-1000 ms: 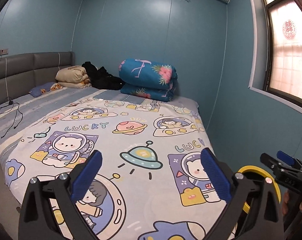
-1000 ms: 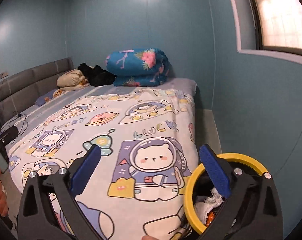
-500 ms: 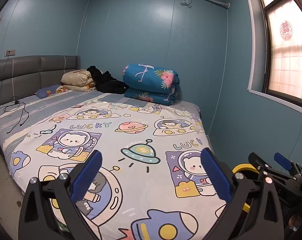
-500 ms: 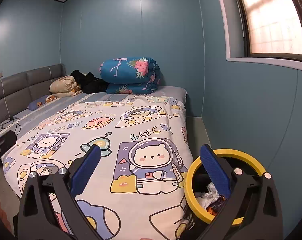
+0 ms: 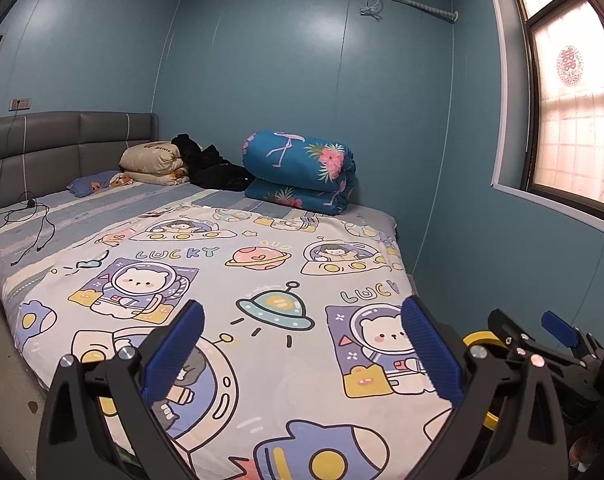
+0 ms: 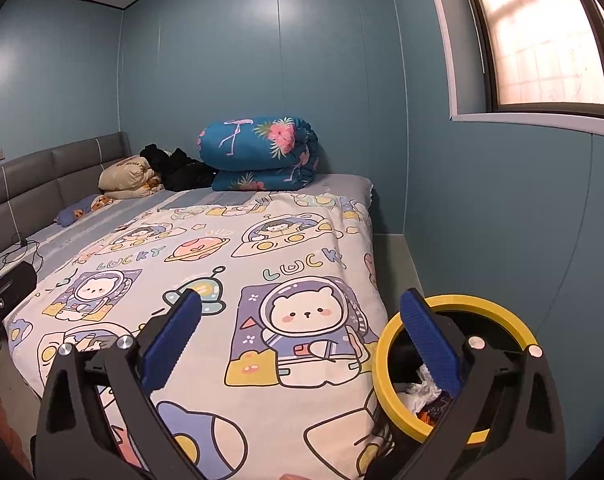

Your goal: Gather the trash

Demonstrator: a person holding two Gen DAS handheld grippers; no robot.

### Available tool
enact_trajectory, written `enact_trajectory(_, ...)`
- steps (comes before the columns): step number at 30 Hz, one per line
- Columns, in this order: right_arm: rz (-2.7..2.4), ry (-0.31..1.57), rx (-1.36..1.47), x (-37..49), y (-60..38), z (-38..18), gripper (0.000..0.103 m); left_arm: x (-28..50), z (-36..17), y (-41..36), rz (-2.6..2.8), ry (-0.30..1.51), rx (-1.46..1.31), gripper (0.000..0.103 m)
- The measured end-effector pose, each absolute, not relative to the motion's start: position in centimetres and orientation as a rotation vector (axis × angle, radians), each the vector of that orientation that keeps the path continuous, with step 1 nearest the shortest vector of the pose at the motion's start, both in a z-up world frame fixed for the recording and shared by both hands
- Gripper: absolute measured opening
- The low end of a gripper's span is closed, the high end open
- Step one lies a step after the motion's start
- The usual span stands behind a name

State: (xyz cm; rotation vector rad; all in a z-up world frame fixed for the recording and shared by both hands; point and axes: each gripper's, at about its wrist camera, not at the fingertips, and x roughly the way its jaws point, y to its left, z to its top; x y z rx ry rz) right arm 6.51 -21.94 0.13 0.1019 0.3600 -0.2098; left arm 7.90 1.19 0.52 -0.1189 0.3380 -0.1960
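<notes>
A: Grippers?
B: Left gripper [image 5: 302,350] jaws apart, empty, over near end of bed [image 5: 206,240]. Right gripper [image 6: 300,340] same, spread wide, nothing held.
A: Trash?
B: White crumpled trash [image 6: 420,390] inside yellow-rimmed bin [image 6: 454,301], on floor right of bed, behind right finger. Folded quilt [image 6: 262,154] at far end.
</notes>
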Motion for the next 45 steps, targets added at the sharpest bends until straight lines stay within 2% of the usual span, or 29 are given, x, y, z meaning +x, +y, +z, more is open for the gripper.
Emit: enact_trajectory(45,-0.2,0.39,0.113,7.46,-21.69,-0.44,0.095,8.66,0.43,1.3,-0.213,0.343,-0.138,0.095)
